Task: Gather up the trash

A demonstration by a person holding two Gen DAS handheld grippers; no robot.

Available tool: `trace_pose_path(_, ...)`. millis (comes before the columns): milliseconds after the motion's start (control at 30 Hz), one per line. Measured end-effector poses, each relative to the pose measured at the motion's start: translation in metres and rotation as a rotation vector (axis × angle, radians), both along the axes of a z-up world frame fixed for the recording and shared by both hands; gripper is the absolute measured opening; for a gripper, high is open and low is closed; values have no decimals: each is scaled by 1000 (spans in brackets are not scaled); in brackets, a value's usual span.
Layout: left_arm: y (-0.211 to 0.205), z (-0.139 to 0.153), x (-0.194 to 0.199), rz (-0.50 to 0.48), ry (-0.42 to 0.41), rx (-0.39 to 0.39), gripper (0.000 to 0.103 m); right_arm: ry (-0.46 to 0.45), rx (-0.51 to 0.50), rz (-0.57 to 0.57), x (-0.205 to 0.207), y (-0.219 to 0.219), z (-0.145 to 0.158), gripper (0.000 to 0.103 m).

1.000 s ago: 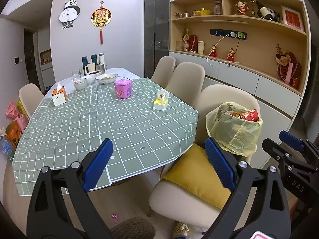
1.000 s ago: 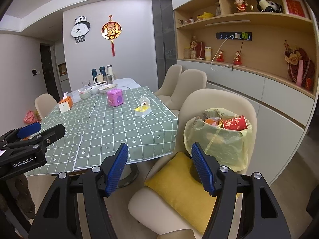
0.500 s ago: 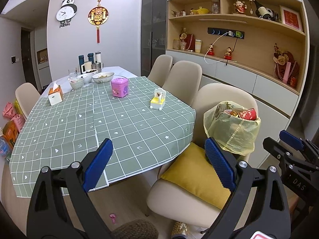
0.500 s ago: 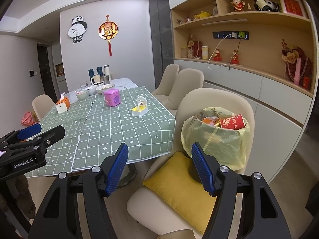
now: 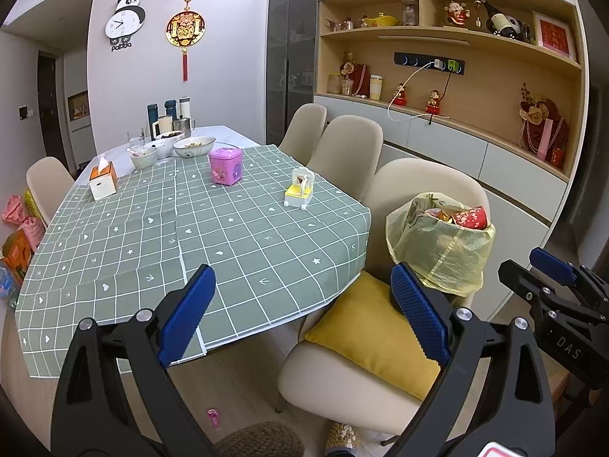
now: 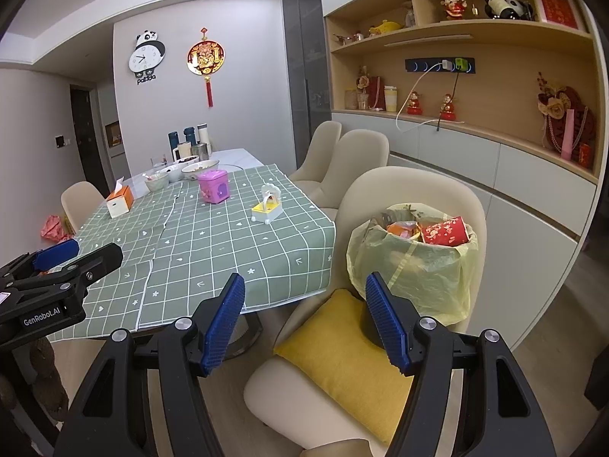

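A bin lined with a yellow bag [image 5: 437,251] [image 6: 415,266] stands on a beige chair [image 6: 418,194], behind a yellow cushion [image 6: 342,346]. It is full of wrappers, with a red paper cup [image 6: 443,230] on top. My left gripper [image 5: 300,278] is open and holds nothing, hanging in the air before the table edge and the chair. Open and empty too, my right gripper [image 6: 304,282] hovers in front of the cushion, with the bin just beyond its right finger. Each gripper shows at the edge of the other's view.
A table with a green checked cloth [image 5: 190,228] carries a pink box [image 5: 225,165], a yellow-and-white toy [image 5: 298,192], a tissue box [image 5: 102,181] and bowls [image 5: 194,146] at the far end. A small pink object [image 5: 213,417] lies on the floor. Cabinets and shelves line the right wall.
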State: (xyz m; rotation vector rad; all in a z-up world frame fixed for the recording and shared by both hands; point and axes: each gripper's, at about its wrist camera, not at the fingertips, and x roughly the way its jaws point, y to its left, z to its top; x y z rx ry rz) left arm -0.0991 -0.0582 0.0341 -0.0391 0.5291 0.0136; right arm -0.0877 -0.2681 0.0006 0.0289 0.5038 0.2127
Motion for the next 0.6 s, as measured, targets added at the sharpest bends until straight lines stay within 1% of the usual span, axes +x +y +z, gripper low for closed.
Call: trace_pose_path(600, -2, -2, 4, -13, 4, -6, 89, 10, -3, -7, 4, -7, -1, 62)
